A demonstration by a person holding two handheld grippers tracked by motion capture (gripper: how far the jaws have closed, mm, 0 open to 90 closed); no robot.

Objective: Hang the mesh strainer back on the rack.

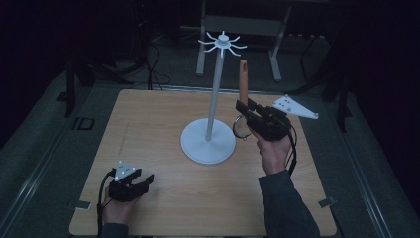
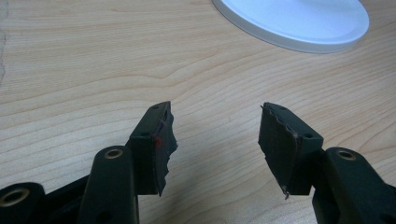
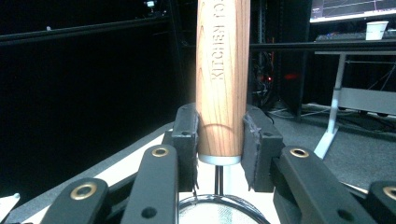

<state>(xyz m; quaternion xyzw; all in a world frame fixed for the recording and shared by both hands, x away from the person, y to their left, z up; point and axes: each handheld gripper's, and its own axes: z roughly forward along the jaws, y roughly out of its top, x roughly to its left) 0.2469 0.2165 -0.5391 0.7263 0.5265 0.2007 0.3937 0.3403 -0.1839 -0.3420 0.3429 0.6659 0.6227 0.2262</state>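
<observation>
Here, the right gripper (image 1: 244,110) clamped the wooden-handled small wire strainer (image 3: 222,70) upright just beside the white hook stand (image 1: 214,99); it looked light, rigid, best held low on the handle. The left gripper (image 2: 215,140) sat open.

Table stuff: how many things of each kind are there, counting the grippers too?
Grippers: 2, the left gripper and the right gripper
White stand: 1
Strainer with a wooden handle: 1
Total: 4
</observation>
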